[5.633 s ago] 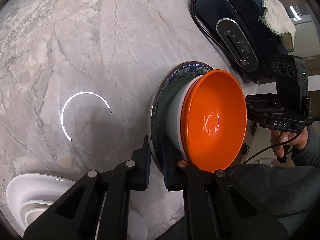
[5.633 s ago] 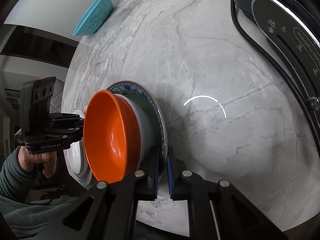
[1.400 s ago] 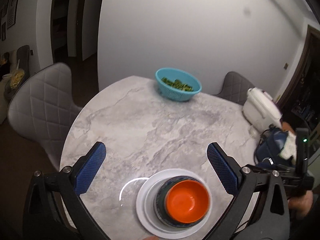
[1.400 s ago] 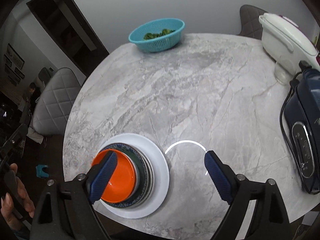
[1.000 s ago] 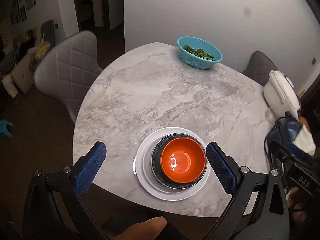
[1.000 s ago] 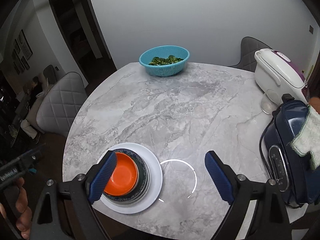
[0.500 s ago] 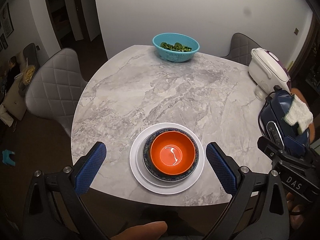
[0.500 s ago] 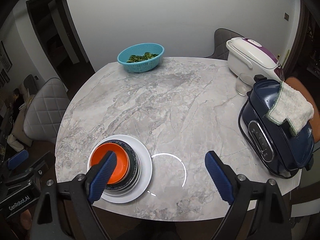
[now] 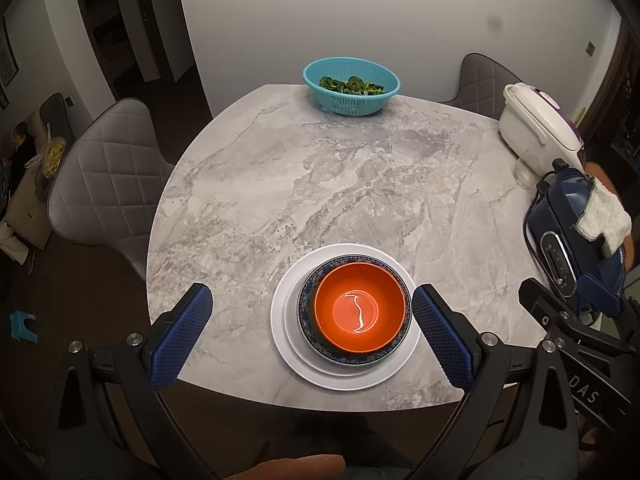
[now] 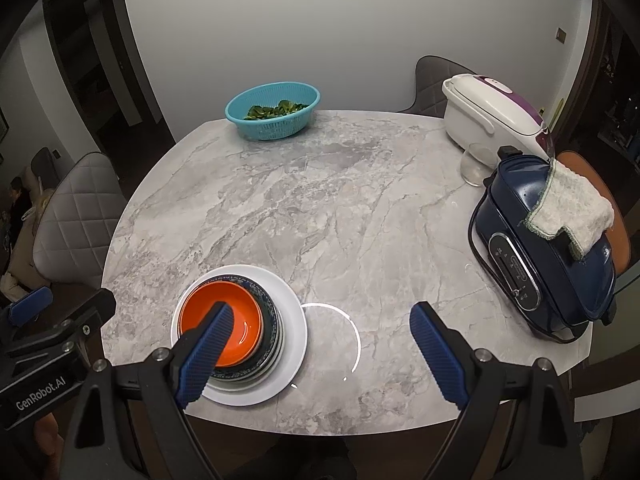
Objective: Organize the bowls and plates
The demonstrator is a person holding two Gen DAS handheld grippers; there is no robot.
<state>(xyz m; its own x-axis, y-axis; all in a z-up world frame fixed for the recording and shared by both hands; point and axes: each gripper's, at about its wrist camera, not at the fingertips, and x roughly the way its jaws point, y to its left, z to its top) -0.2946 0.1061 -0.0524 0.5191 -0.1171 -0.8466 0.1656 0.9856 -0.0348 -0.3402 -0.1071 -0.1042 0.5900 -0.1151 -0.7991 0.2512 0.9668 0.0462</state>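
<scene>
- Stacking looks complete: glossy orange bowl (image 9: 357, 312) nests in blue-patterned plate (image 9: 307, 312) on round white plate (image 9: 344, 376), near marble table (image 9: 320, 184) edge.
- Left gripper (image 9: 310, 330) and right gripper (image 10: 320, 354): jaws spread, empty.
- Next: probably withdraw only.

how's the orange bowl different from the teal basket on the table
The orange bowl is solid-walled and empty; the teal basket is perforated and holds green leaves. The bowl sits nested on a stack of dishes at the table's near edge; the basket stands alone at the far edge. Both are round, open-topped and upright.
</scene>
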